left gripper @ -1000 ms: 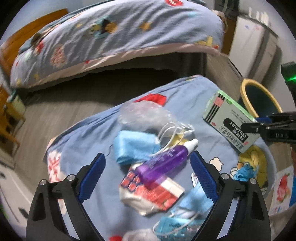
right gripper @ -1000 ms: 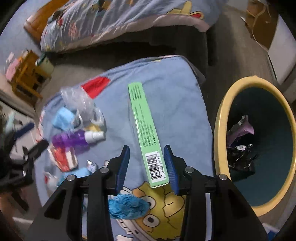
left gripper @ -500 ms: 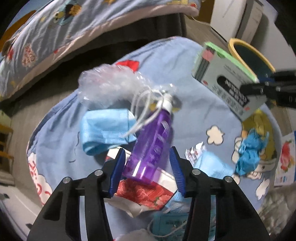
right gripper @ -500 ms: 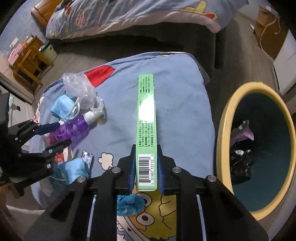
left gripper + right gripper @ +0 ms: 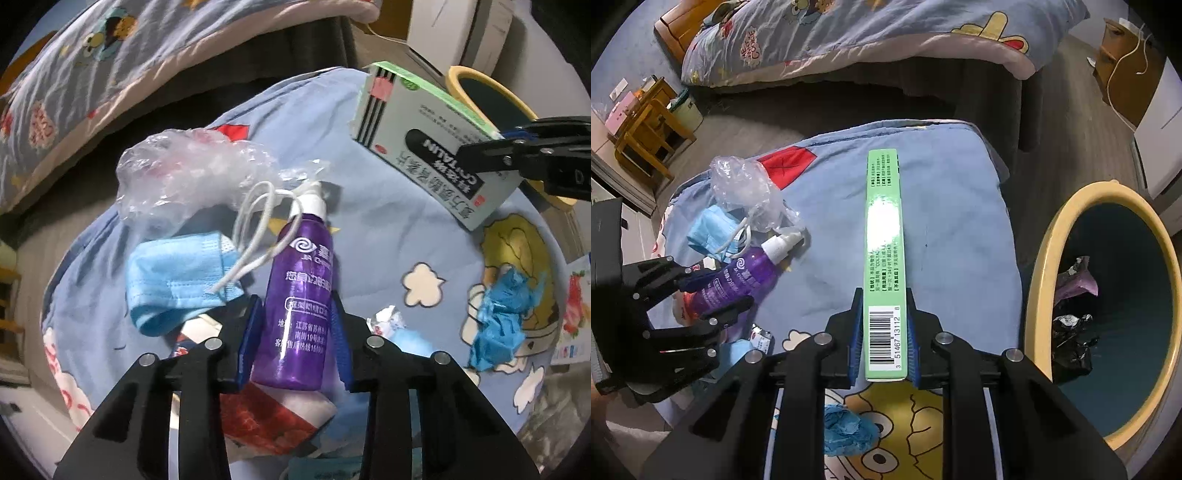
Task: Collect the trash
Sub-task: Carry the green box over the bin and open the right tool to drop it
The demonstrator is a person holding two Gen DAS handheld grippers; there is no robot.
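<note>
L gripper: the left gripper (image 5: 297,347) had just been closing, w/ the clear purple plastic spray bottle (image 5: 301,306) between its blue pads; in the left wrist view both pads sat against the bottle's lower body, so clenched on it. Judged a fresh grip, bottle not yet lifted off the litter under it.

R gripper: the right gripper (image 5: 884,341) was clamped on the barcode end of the long green-and-white cardboard medicine box (image 5: 884,236); pads pressed on both narrow sides.

Bottle place: lay near the left edge of the blue cartoon-print cushion (image 5: 960,206), partly on a red-and-white paper packet (image 5: 280,417), white cap end pointing away from the L fingers toward the far edge.

Bottle axis: long axis ran roughly along the L gripper's pointing line, so the fingers spanned its width, not its length.

Box place: held up clear of the cushion, long axis straight ahead of the R fingers, far end toward the cushion's far edge.

Bin: yellow-rimmed round bin w/ dark teal inside (image 5: 1039,258) stood off the cushion's right edge, some trash already in it.

Key relation: bin was on the R side, so the R hand w/ the box was much nearer; the L hand would have to carry the bottle across the whole cushion.

Other litter: crumpled clear plastic bag (image 5: 184,173) and light blue face mask w/ white ear loops (image 5: 173,280) just beside the bottle; a loop lay across its neck, could snag on lift. Crumpled blue glove-like wad (image 5: 500,321) near the right edge.
</note>
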